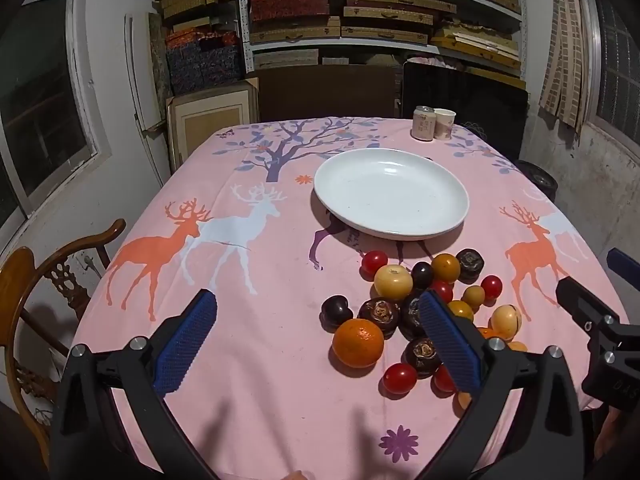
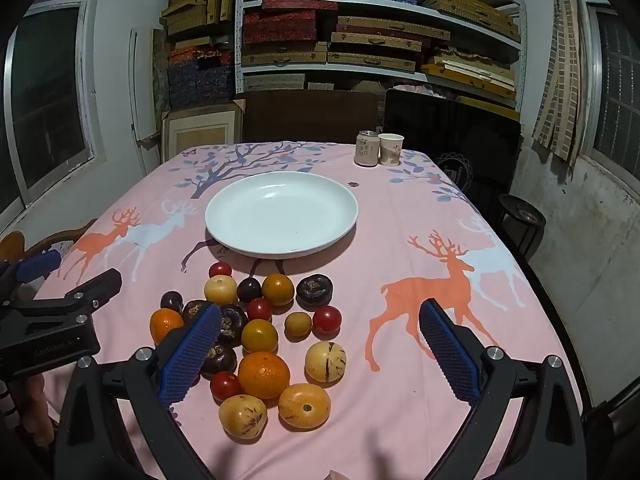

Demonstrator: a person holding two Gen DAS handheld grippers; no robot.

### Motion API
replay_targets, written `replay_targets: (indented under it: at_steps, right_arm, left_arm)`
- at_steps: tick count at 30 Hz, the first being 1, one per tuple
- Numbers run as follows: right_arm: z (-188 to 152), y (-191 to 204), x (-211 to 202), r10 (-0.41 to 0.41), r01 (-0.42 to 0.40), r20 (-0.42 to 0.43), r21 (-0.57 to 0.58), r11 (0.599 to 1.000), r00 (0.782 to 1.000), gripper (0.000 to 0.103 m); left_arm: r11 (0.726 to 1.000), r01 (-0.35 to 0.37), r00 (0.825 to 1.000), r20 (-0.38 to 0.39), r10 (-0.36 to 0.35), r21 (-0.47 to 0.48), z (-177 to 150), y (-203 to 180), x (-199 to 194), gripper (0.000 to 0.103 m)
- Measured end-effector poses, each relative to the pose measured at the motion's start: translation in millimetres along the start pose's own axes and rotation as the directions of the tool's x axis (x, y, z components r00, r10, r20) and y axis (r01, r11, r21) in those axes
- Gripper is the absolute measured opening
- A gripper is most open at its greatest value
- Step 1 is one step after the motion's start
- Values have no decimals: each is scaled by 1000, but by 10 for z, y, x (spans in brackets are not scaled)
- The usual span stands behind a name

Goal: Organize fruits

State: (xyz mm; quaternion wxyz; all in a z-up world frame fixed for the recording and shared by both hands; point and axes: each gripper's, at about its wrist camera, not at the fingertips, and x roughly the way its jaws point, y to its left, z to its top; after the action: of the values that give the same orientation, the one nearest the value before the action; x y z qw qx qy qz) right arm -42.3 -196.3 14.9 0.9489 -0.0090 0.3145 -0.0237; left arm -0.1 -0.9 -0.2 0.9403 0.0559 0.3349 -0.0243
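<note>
Both grippers (image 1: 316, 340) (image 2: 320, 352) tilt downward, jaws wide.

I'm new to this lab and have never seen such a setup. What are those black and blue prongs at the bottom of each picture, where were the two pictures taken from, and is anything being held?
The prongs are two hand-held grippers, one in each of a person's hands. Each carries a camera that looks forward along its fingers. One picture is from the left gripper, the other from the right gripper. Both stand open and hold nothing. On the pink tablecloth is an empty white plate, with a pile of small fruits in front of it: oranges, red tomatoes, dark and yellow ones. A can and a paper cup stand at the far edge.
</note>
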Motion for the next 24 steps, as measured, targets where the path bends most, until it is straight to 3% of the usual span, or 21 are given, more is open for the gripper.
replay_targets:
  at_steps: [4,12,24]
  right_arm:
    - [-3,4,1,0,0,1,0,1000,1000,99]
    - [21,-22,10,-2,2,-3,9,1000,1000,99]
    - [-30,-8,35,0,0,-8,10,1000,1000,99]
  left_arm:
    - [998,37,999,-22,-38,-50,4,94,13,99]
    - [1000,-7,1000,0,7,-23,-20,76,3,99]
    - [1000,-5,1000,-1,5,-18,-14,77,-17,99]
